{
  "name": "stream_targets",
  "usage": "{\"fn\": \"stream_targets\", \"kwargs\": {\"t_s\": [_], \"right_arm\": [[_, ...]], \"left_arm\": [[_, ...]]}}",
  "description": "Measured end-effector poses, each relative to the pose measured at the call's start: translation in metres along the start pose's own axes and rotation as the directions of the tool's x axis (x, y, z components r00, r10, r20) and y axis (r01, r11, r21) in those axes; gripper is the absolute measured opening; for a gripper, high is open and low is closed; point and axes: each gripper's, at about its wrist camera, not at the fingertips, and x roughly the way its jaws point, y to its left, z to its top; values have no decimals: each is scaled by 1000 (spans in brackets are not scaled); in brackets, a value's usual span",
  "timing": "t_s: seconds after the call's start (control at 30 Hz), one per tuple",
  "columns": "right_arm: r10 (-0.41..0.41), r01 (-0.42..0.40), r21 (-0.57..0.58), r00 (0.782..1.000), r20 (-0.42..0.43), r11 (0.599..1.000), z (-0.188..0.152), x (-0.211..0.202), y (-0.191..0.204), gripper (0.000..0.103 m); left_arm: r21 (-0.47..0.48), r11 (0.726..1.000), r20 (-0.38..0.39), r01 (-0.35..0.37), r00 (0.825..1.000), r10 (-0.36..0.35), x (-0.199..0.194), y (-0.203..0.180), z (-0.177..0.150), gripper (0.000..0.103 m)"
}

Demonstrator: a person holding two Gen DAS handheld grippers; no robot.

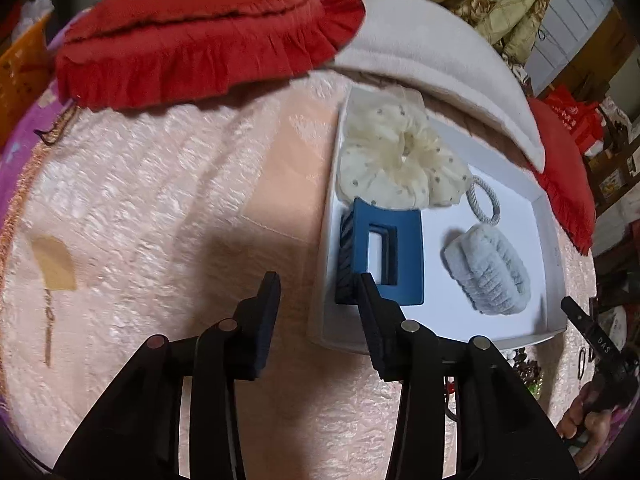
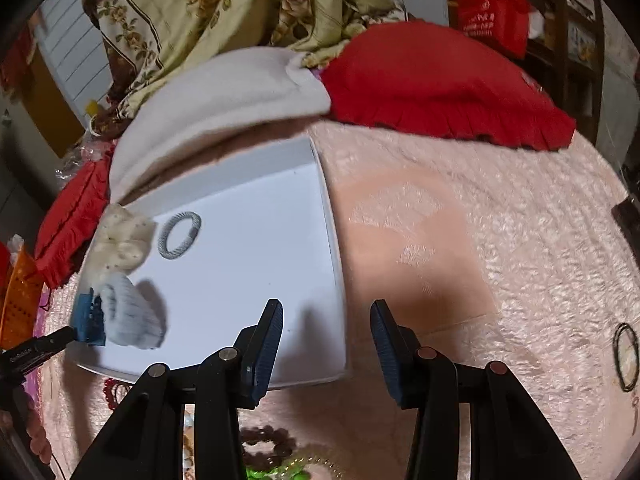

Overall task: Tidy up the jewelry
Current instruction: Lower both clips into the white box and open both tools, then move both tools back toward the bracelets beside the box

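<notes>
Pink bedspread (image 2: 520,240), red pillows (image 1: 192,40), floral quilt (image 2: 224,4)

A red frilled cushion (image 1: 192,36) lay beside a cream pillow (image 1: 432,52) on the pink bedspread (image 1: 160,200), under a floral quilt (image 2: 224,4).

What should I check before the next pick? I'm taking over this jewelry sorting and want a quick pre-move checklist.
1. Left gripper open and holding nothing: ok.
2. Right gripper open and holding nothing: ok.
3. Blue claw clip inside the white box, free of the left fingers: cannot tell, one fingertip overlaps it.
4. Free floor in the box for more pieces: ok, its right half is bare.
5. Cream scrunchie, grey hair tie and grey fluffy scrunchie already inside: ok.
6. Items left outside: not ok, beaded bracelets and a black hair tie lie on the pink blanket.
</notes>
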Motion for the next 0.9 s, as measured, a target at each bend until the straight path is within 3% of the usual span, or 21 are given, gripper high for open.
{"fn": "stream_targets", "kwargs": {"t_s": [0.07,0.1,0.23,0.47,0.53,0.63,0.73,0.9], "right_arm": [[26,-26,8,1000,-13,1000,-2,6,-2,43],[39,-39,9,999,-19,999,-2,8,-2,41],[-2,1,-21,1000,-17,1000,-4,10,2,31],[12,-13,-22,999,-32,1000,1,12,-4,31],[16,-16,-25,1000,3,1000,2,-3,-4,31],[24,-21,-34,997,69,999,0,-34,-3,40],[47,-39,-66,991,126,997,-18,-70,-1,43],[62,-48,-114,991,122,992,-61,-95,1,43]], "left_arm": [[16,1000,-14,16,1000,-15,3,-6,-2,36],[18,999,-13,26,1000,-26,3,-9,-3,29],[28,1000,-15,9,1000,-8,-1,-13,-10,29],[37,999,21,-25,999,25,-9,-14,-13,29],[37,998,62,-42,997,40,-23,-13,-14,29],[29,998,118,-62,991,59,-55,-8,-25,29],[40,995,180,-92,980,84,-87,-4,-46,32],[33,992,209,-120,972,111,-117,8,-89,38]]}}
